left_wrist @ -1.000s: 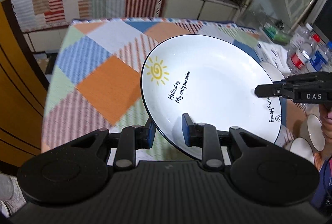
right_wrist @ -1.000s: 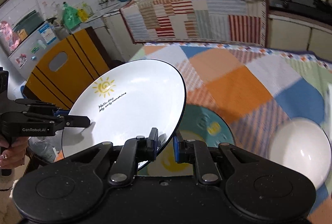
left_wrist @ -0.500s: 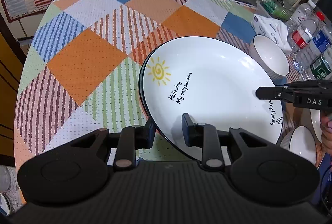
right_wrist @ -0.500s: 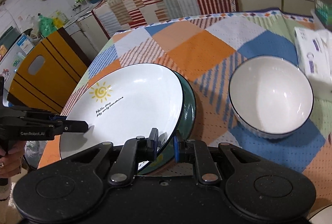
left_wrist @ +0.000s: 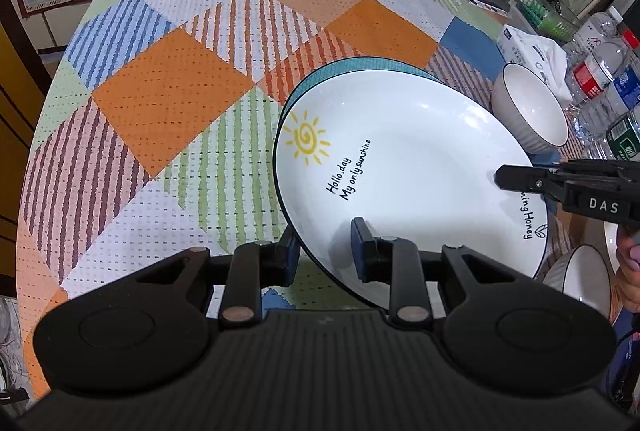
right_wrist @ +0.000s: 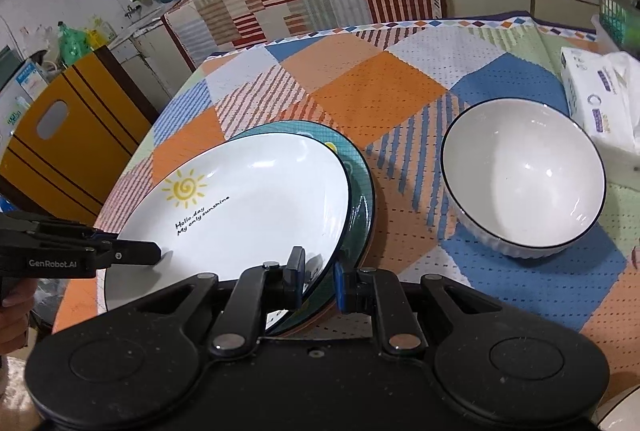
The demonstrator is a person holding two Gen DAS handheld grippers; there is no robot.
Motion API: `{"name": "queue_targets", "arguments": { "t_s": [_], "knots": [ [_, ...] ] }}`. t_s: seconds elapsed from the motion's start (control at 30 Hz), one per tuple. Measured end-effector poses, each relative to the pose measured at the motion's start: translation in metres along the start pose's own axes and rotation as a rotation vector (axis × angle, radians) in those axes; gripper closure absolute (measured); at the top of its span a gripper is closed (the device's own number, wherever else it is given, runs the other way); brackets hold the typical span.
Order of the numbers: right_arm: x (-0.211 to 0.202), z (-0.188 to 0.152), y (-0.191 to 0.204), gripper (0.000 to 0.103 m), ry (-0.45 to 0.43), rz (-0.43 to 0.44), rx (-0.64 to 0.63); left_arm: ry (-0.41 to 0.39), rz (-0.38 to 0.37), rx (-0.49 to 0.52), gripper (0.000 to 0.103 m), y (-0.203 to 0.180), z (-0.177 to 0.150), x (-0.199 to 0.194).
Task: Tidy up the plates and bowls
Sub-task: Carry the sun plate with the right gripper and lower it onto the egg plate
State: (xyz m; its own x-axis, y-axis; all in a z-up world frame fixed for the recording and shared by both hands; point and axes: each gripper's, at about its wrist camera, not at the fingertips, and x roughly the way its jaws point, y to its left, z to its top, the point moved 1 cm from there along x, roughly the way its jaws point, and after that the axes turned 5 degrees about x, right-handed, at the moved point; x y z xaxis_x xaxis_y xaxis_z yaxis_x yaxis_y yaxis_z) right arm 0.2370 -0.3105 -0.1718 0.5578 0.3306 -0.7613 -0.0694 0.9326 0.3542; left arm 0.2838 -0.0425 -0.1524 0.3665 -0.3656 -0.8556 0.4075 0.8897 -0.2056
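A white plate (left_wrist: 400, 167) with a yellow sun and black lettering lies low over a teal plate (left_wrist: 360, 65) on the patchwork tablecloth. My left gripper (left_wrist: 326, 255) is shut on the white plate's near rim. My right gripper (left_wrist: 500, 177) reaches in from the right, clamped on the opposite rim. In the right wrist view the same white plate (right_wrist: 248, 207) covers most of the teal plate (right_wrist: 362, 191). There the right gripper (right_wrist: 320, 277) grips the rim and the left gripper (right_wrist: 154, 253) holds the far side. I cannot tell whether the white plate rests fully on the teal one.
A large white bowl (right_wrist: 520, 171) stands right of the plates, with a tissue pack (right_wrist: 600, 99) behind it. Small white bowls (left_wrist: 584, 279) and water bottles (left_wrist: 600, 71) crowd the table's right edge. A yellow board (right_wrist: 68, 135) stands beside the table's left edge.
Both grippers have carried the white plate down from mid-air until it sits low over the teal plate. Both stay clamped on its rim.
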Motion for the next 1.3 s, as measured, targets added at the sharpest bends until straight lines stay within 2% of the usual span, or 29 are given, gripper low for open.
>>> {"name": "queue_targets", "arguments": {
  "t_s": [0.37,0.5,0.63,0.77,0.93,1.17,1.3],
  "knots": [
    [0.0,-0.002,0.005,0.083,0.012,-0.051,-0.034,0.04,0.022,0.01,0.076,-0.003,0.005,0.008],
    [0.0,-0.009,0.021,0.079,0.003,-0.126,-0.136,0.058,0.032,0.005,0.076,-0.005,0.006,0.011],
    [-0.003,-0.014,0.036,0.077,-0.05,-0.207,-0.246,0.087,0.039,0.0,0.076,-0.003,0.012,0.015],
    [0.005,-0.012,0.033,0.077,-0.038,-0.239,-0.25,0.097,0.089,0.049,0.075,-0.012,0.015,0.018],
    [0.01,-0.013,0.037,0.077,-0.042,-0.287,-0.285,0.091,0.114,0.011,0.075,-0.012,0.016,0.021],
    [0.013,-0.013,0.04,0.076,-0.061,-0.322,-0.263,0.064,0.167,-0.026,0.073,-0.026,0.007,0.008],
    [-0.014,-0.02,0.04,0.076,-0.111,-0.275,-0.249,0.036,0.195,-0.027,0.073,-0.043,-0.002,-0.016]
  ]
}}
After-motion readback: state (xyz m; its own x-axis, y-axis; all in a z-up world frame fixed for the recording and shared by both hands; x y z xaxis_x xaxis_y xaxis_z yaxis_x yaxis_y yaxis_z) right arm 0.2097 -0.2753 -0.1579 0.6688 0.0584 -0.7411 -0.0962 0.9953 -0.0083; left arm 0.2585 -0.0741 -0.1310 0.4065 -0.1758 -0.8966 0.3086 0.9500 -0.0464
